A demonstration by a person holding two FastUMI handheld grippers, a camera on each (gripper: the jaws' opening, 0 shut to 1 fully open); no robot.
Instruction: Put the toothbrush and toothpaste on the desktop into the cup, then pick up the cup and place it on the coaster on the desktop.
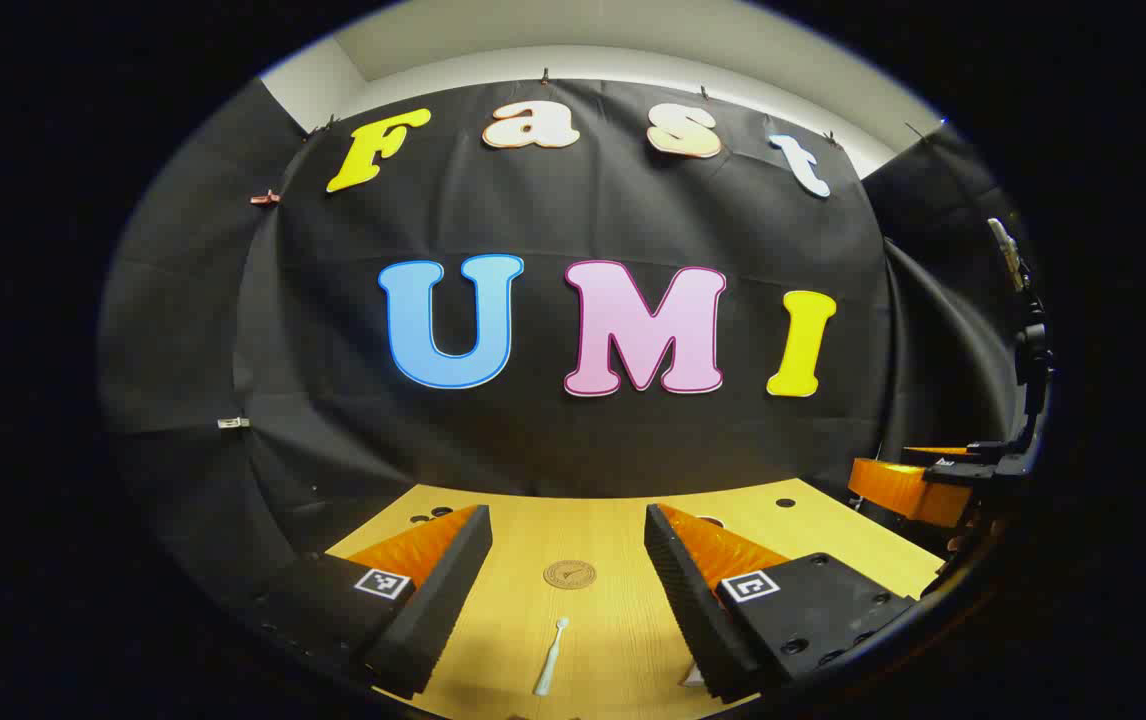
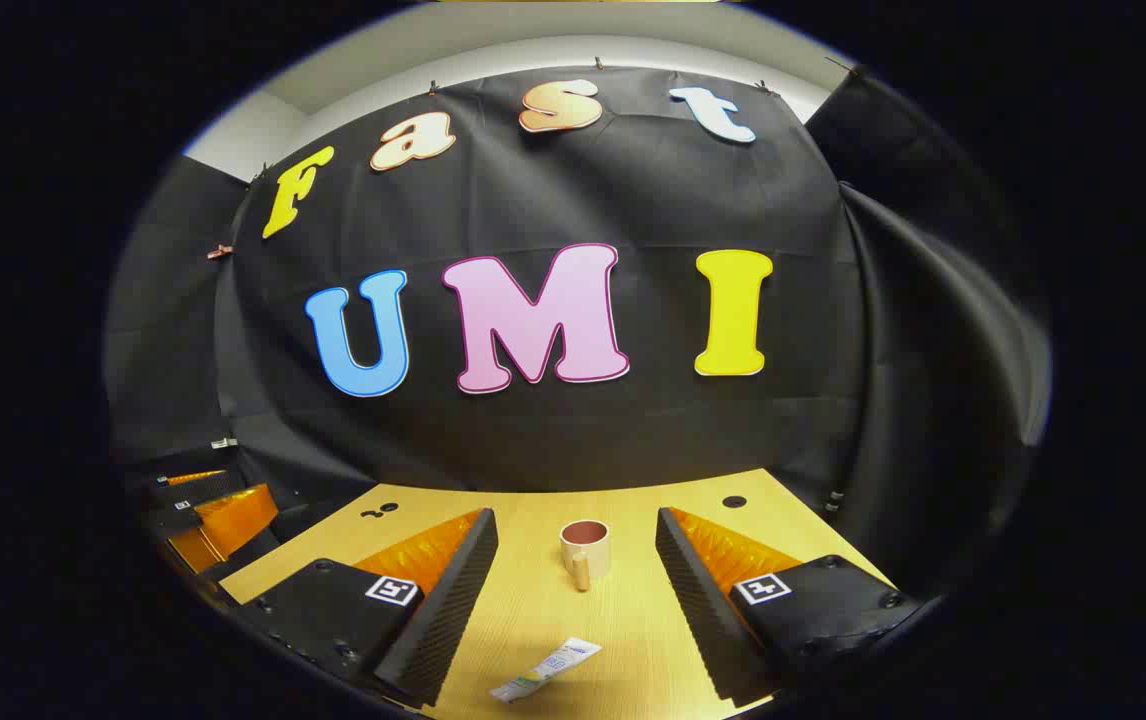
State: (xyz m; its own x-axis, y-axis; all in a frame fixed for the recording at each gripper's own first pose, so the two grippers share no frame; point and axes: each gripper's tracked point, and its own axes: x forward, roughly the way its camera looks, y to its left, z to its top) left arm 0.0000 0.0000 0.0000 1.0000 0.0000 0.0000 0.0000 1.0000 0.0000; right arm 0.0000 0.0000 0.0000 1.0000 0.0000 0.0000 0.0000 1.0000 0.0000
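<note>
A recording booth, staged rather than lived in. Hung all round with black cloth (image 1: 553, 430), clipped at the top edge to a pale wall (image 1: 623, 55) above. Furnished with one light wooden desk (image 2: 543, 610), drilled with a few dark round holes. Laid out sparsely, like props: a cup (image 2: 585, 548), a toothpaste tube (image 2: 545, 670), a toothbrush (image 1: 549, 657), a round coaster (image 1: 570, 574). Lit evenly from overhead.
</note>
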